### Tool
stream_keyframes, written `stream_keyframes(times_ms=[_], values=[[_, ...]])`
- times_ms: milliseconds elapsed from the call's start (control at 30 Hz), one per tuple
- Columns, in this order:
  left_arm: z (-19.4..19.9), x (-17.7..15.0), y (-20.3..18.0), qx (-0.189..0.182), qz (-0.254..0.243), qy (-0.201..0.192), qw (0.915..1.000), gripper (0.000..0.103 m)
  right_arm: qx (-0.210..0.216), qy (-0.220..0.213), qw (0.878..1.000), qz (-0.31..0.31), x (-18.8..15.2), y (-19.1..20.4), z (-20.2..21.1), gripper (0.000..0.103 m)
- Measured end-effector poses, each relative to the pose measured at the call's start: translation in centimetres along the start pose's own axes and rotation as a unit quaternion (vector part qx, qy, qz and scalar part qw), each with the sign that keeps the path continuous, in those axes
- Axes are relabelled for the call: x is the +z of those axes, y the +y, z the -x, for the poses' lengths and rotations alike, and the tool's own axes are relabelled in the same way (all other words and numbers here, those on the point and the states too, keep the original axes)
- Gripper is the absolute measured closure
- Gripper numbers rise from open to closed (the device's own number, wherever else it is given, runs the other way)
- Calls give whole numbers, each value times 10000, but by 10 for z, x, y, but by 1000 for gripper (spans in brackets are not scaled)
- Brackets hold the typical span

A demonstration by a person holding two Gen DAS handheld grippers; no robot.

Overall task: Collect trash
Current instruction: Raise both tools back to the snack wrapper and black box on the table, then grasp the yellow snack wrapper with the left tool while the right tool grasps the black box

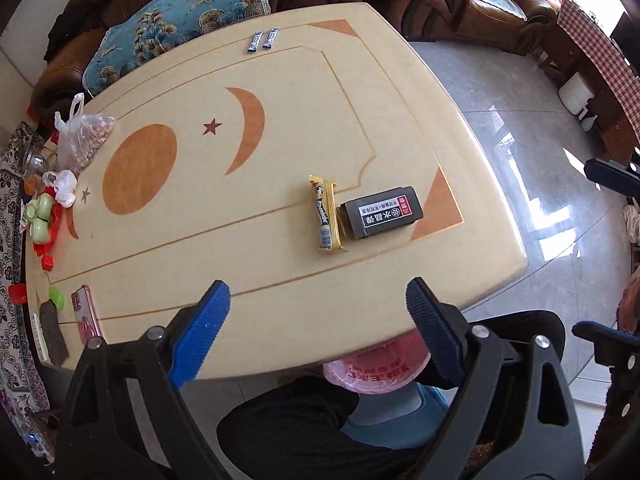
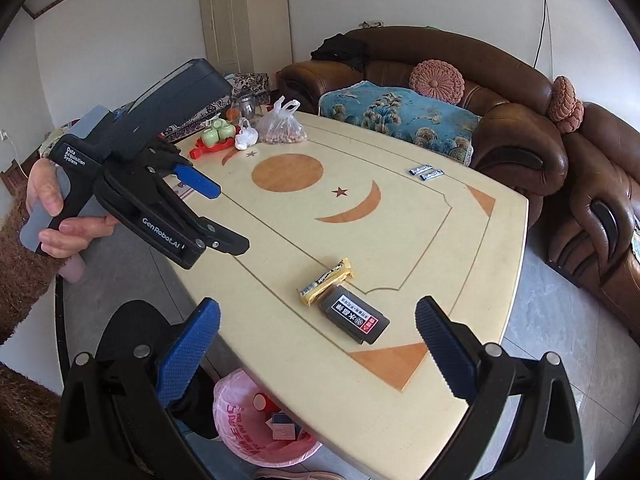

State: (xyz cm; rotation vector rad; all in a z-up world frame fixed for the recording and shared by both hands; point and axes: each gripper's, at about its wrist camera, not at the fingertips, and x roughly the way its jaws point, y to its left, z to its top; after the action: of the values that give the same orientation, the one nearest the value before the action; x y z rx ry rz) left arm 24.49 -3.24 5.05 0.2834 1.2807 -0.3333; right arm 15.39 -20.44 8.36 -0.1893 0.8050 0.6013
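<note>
Two grippers, left gripper [image 1: 318, 308] and right gripper [image 2: 318, 332], both spread wide, empty. Yellow wrapper [image 1: 326, 214] touches black box [image 1: 380, 212] on table [image 1: 280, 80]; pink-lined bin [image 2: 256, 424] below. Step: between pickups. Next: descend onto wrapper.

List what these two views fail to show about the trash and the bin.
- Pink-lined bin: the table edge covers most of it in the left wrist view; its contents are partly seen in the right wrist view.
- Two small sachets: print too small in both views.
- Yellow wrapper: full or empty, unclear.
</note>
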Motion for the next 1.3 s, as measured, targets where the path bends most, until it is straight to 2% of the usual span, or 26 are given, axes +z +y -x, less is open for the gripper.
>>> stream_keyframes(times_ms=[333, 700, 1067, 1300], values=[[-52, 44, -1, 2, -117, 385, 9992, 16, 130, 243, 9996, 6, 11, -32, -37, 7], [-114, 70, -4, -55, -197, 792, 9967, 16, 312, 788, 9961, 239, 2, -46, -99, 7], [-189, 85, 6, -85, -190, 1222, 9923, 16, 686, 1484, 9838, 737, -23, -45, -178, 7], [-213, 88, 10, -163, -158, 1351, 9906, 16, 784, 1851, 9753, 920, -32, -50, -225, 7]])
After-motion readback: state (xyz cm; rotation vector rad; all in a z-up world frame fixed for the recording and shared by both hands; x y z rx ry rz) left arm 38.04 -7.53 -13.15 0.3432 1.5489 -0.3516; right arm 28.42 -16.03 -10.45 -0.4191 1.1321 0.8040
